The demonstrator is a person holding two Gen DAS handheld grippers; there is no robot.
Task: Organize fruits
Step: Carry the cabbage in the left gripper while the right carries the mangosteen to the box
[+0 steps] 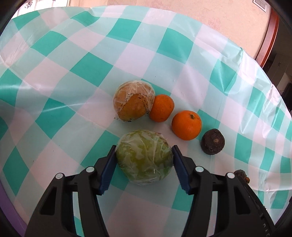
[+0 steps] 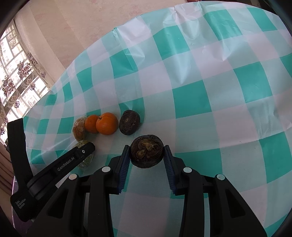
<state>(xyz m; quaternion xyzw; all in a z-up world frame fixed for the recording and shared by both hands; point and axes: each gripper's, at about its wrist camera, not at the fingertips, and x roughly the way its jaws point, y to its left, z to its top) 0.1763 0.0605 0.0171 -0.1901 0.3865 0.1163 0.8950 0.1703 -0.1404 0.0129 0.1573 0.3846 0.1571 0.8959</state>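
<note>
My left gripper [image 1: 144, 155] is shut on a green fruit wrapped in plastic film [image 1: 144, 156], low over the checked tablecloth [image 1: 73, 54]. Beyond it lie a wrapped yellow-brown fruit [image 1: 133, 100], two oranges [image 1: 161, 108] [image 1: 186, 124] and a dark brown fruit [image 1: 213, 139] in a row. My right gripper [image 2: 147, 153] is shut on a second dark brown fruit [image 2: 146, 153], its pads at both sides. In the right wrist view the row shows as the wrapped fruit [image 2: 79, 128], the oranges [image 2: 91, 123] [image 2: 107, 123] and the dark fruit [image 2: 129, 122]. The left gripper's body [image 2: 60, 167] hides most of the green fruit there.
The table's far edge [image 1: 242, 49] meets a pale pink wall [image 1: 219, 16]. A window with patterned curtain [image 2: 16, 78] is at the left in the right wrist view. Part of the held dark fruit [image 1: 241, 175] peeks at the left view's right edge.
</note>
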